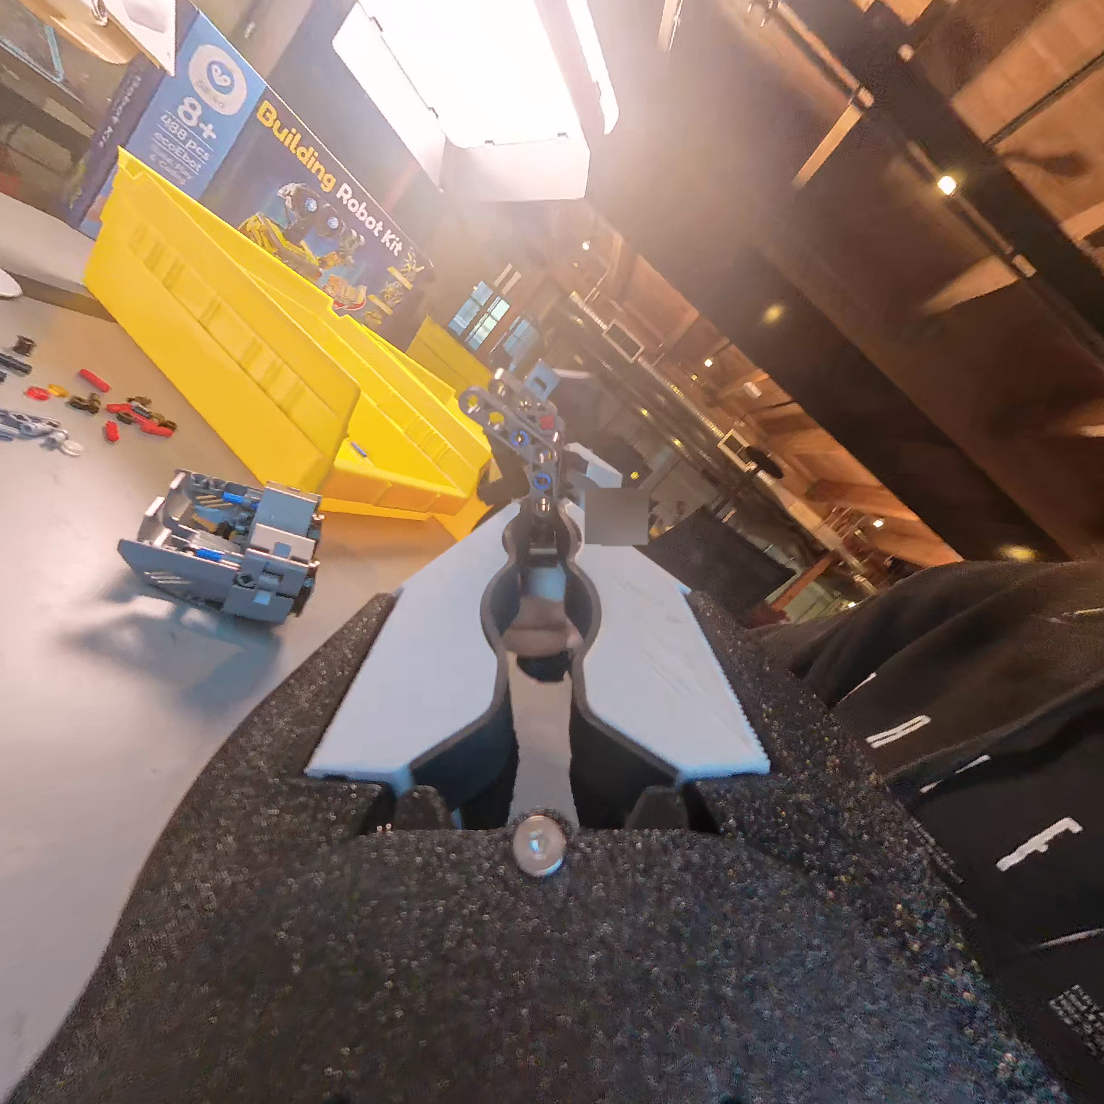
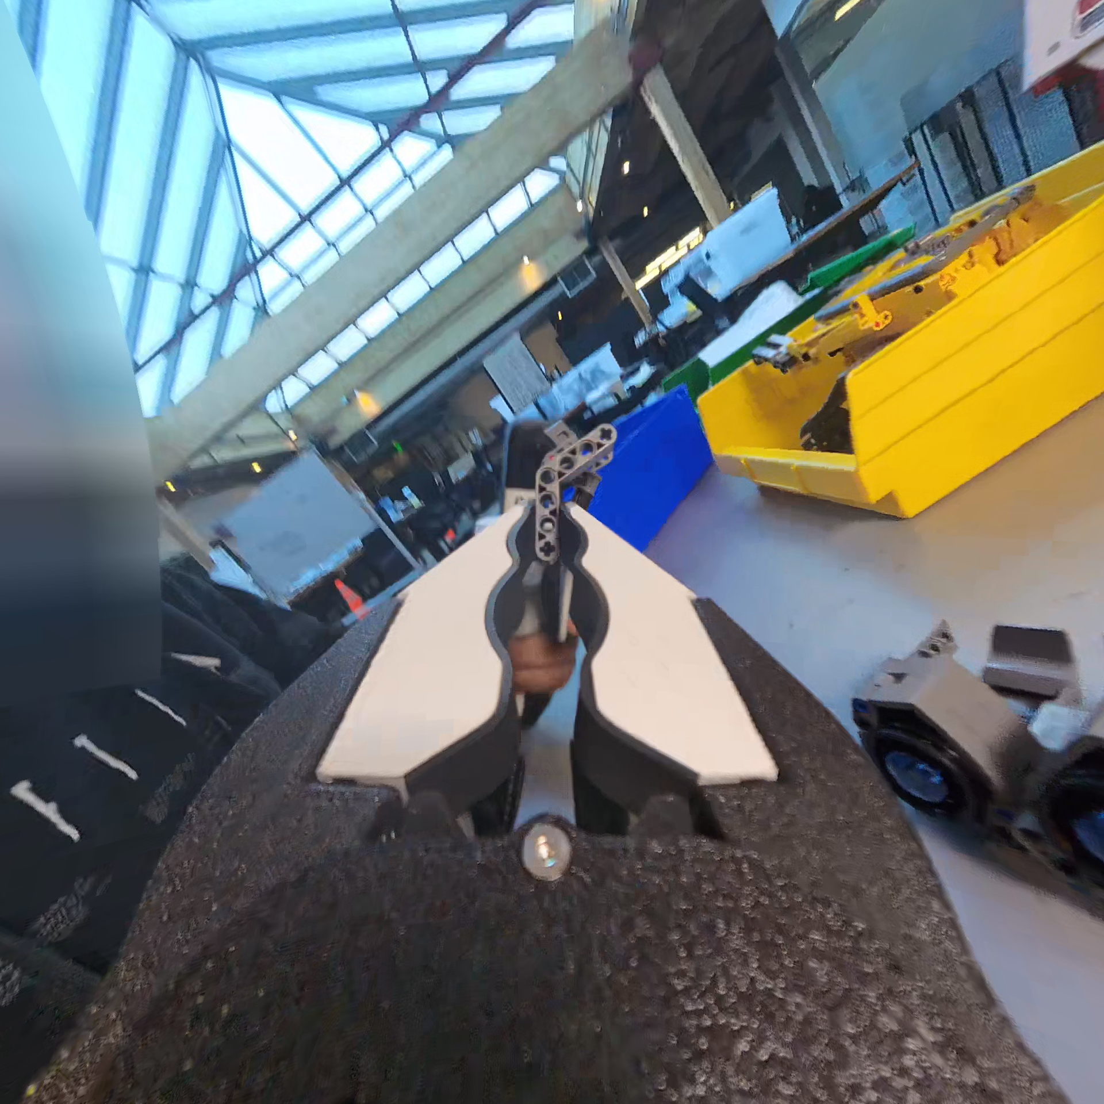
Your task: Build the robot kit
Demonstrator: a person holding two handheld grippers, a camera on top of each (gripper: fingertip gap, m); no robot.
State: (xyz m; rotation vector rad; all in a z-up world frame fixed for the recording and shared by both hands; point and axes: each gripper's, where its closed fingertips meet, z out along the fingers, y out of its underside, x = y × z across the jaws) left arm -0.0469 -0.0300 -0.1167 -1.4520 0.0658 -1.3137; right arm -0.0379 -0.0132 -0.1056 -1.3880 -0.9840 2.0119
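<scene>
Left gripper (image 1: 540,508) – bent grey beam (image 1: 526,436); behind – printed kit box (image 1: 287,179).

Bare grey tabletop (image 1: 77,687) in front, grey brick model (image 1: 227,552), loose pieces (image 1: 119,412), yellow bins (image 1: 251,358) beyond

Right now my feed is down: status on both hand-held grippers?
Left hand-held gripper shut on grey beam assembly. Right hand-held gripper shut on bent grey beam. Both raised above table.
</scene>
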